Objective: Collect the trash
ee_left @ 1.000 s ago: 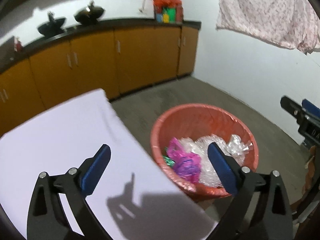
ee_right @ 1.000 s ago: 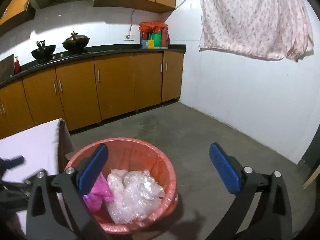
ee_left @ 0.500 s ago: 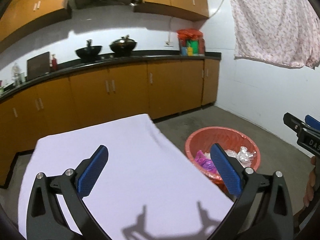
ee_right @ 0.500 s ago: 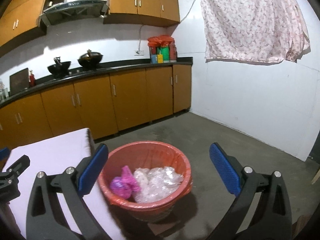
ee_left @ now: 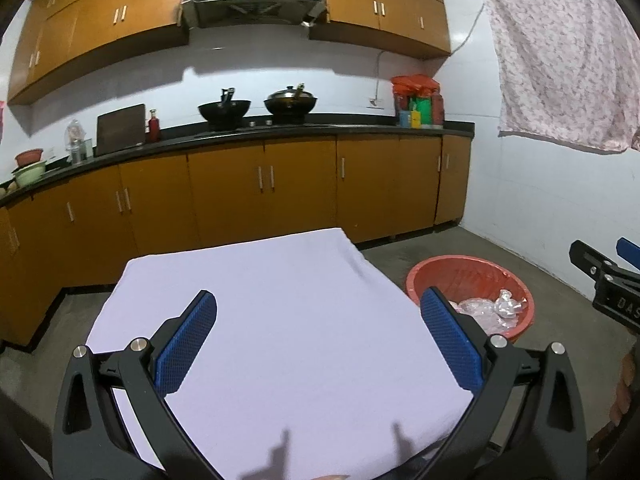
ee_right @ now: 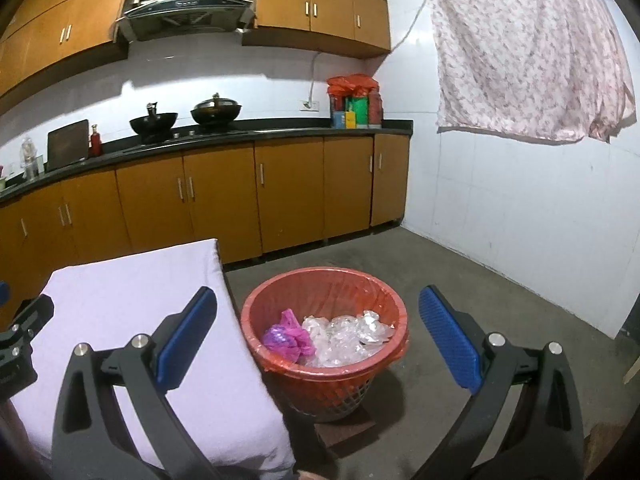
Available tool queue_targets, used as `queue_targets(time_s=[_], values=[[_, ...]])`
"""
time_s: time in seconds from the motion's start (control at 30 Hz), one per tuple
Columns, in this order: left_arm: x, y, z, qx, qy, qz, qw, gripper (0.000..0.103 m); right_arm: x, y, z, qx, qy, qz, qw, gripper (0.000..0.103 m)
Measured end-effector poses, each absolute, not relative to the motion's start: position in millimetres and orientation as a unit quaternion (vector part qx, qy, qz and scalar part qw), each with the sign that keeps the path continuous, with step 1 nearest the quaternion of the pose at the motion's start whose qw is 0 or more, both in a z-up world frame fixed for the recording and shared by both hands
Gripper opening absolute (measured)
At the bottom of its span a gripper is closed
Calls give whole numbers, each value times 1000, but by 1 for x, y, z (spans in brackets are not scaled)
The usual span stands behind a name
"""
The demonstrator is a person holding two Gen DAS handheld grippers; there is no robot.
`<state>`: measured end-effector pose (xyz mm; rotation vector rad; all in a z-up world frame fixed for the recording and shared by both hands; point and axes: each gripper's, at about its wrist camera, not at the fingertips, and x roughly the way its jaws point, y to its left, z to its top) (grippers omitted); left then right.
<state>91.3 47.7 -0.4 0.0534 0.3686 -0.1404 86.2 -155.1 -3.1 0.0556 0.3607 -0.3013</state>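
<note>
A red trash basket stands on the floor right of the table; it also shows in the left wrist view. Inside lie a pink plastic bag and crumpled clear plastic, the clear plastic also seen in the left wrist view. My left gripper is open and empty above the white-covered table. My right gripper is open and empty, above and in front of the basket. No trash shows on the tablecloth.
Orange cabinets with a black counter run along the back wall, holding two woks. A floral cloth hangs on the white right wall. Grey concrete floor lies around the basket.
Both grippers have pulled back and tilted up from the basket. The left one has swung left, over the table. Both stayed open and empty.
</note>
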Motion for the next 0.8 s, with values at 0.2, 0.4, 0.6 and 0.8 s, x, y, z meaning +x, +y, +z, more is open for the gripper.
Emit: queue_targets(time_s=[0.2, 0.4, 0.6, 0.8], values=[[78, 61, 0, 21, 175, -53, 983, 101, 73, -146, 1, 18, 170, -139, 976, 99], [69, 67, 0, 13, 168, -49, 984, 101, 64, -137, 2, 16, 166, -127, 978, 99], [65, 69, -1, 14, 163, -47, 985, 101, 61, -133, 3, 13, 163, -122, 979, 99], [63, 70, -2, 15, 164, -47, 985, 101, 60, -131, 3, 12, 163, -120, 979, 99]])
